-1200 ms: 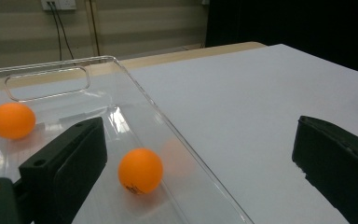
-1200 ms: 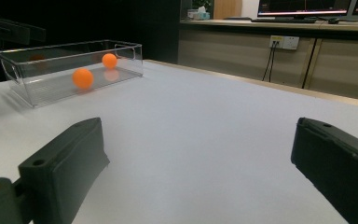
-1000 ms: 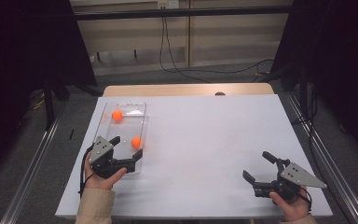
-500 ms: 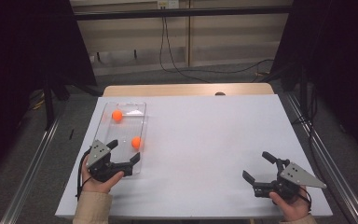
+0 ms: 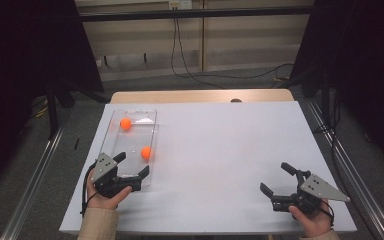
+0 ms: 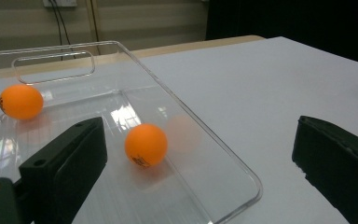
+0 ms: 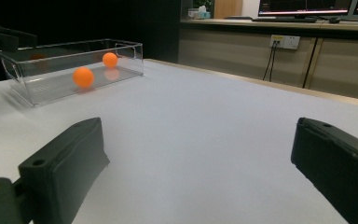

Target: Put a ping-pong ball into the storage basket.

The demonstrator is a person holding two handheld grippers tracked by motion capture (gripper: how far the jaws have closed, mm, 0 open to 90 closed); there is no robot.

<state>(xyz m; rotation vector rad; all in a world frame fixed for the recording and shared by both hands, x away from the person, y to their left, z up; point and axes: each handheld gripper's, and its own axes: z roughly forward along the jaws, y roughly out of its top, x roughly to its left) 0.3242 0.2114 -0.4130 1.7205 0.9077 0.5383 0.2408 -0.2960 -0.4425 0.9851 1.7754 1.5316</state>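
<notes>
A clear plastic tray (image 5: 135,111) lies along the left side of the white table. It holds two orange balls, one at the far end (image 5: 125,123) and one nearer the middle by the right wall (image 5: 146,152). My left gripper (image 5: 133,164) is open at the tray's near end, one jaw over the tray and one outside its right wall. In the left gripper view the nearer ball (image 6: 145,144) lies just ahead between the jaws, and the farther ball (image 6: 21,101) rests at the back left. My right gripper (image 5: 274,177) is open and holds nothing at the front right.
A wooden strip (image 5: 200,96) borders the table's far edge. Metal rails (image 5: 32,175) run along both sides, and cables (image 5: 190,70) lie on the floor beyond. The right gripper view shows the tray (image 7: 23,88) far off at the left.
My left gripper has drawn back slightly toward the table's near edge, still open. The balls and the right gripper have not moved.
</notes>
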